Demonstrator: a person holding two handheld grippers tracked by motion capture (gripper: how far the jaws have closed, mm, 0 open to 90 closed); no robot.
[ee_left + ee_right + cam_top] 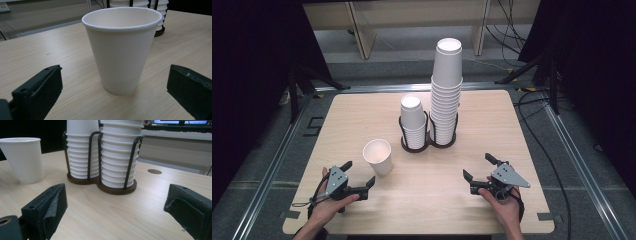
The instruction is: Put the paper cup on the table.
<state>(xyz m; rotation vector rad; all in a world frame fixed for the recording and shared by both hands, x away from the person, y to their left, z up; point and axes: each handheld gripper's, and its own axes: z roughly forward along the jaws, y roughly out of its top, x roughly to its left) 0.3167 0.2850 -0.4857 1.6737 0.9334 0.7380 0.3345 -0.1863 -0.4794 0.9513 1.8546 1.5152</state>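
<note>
Standing upright on the pale wooden table [492, 125], left of centre, a single white paper cup [378, 156], mouth up, just ahead of the left gripper [360, 175]; jaws spread wide, gripping nothing, flanking that cup without touching in the left gripper view. Resting at the near right, the right gripper [479, 167], likewise gaping wide and empty, well apart from the cup. Rising behind, in a dark wire double holder on a brown base [428, 142], a short stack of white cups [413, 120] and a tall stack [446, 90]; tops being cut off in the right gripper view. Showing no readable writing or brand anywhere.
</note>
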